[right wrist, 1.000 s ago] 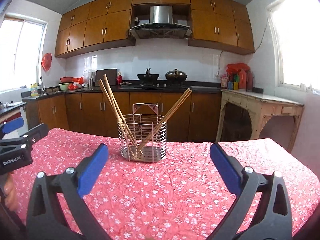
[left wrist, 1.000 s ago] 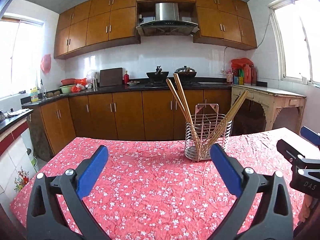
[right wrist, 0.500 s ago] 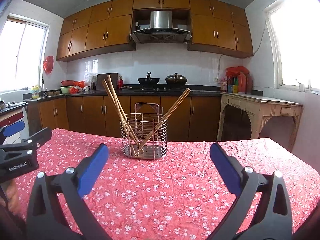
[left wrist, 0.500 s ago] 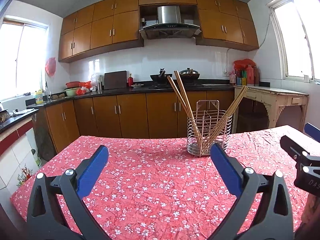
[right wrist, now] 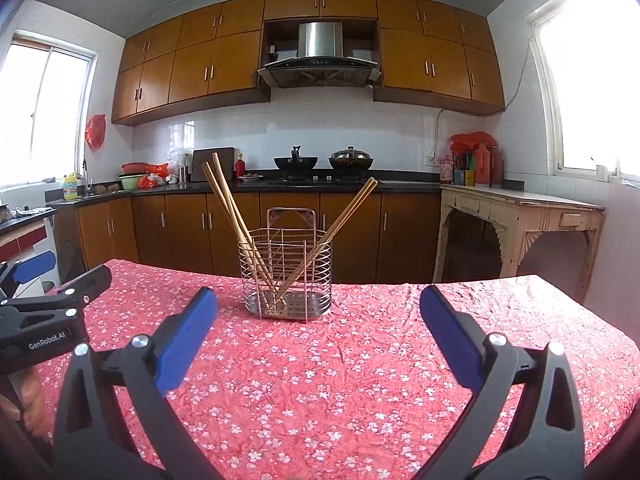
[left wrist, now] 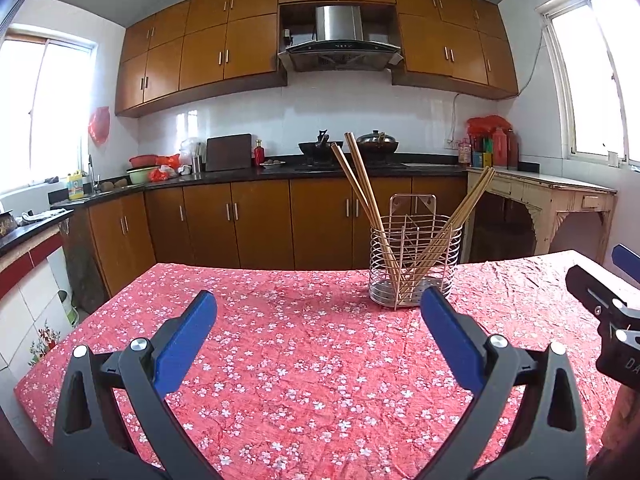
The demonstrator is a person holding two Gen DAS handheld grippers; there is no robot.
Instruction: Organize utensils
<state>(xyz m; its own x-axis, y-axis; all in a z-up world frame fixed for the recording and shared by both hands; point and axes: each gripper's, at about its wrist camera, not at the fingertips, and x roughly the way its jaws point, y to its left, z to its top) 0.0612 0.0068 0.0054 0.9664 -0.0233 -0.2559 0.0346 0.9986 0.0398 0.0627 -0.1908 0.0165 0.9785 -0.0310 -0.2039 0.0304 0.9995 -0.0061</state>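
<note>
Red floral tablecloth point(right wrist: 320, 380) under both my grippers: left gripper point(left wrist: 316, 308) and right gripper point(right wrist: 318, 304) spread wide, holding nothing. Ahead, round wire utensil basket point(right wrist: 286, 276) holds wooden chopsticks point(right wrist: 228, 204). Brown kitchen cabinets point(right wrist: 280, 232) behind.

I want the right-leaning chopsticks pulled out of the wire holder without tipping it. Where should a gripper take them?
Grip the right-leaning chopsticks on the bare upper shafts above the wire holder rim, coming from the right. They tilt that way, clear of the left-leaning pair, so probably draw them out along their slant.
</note>
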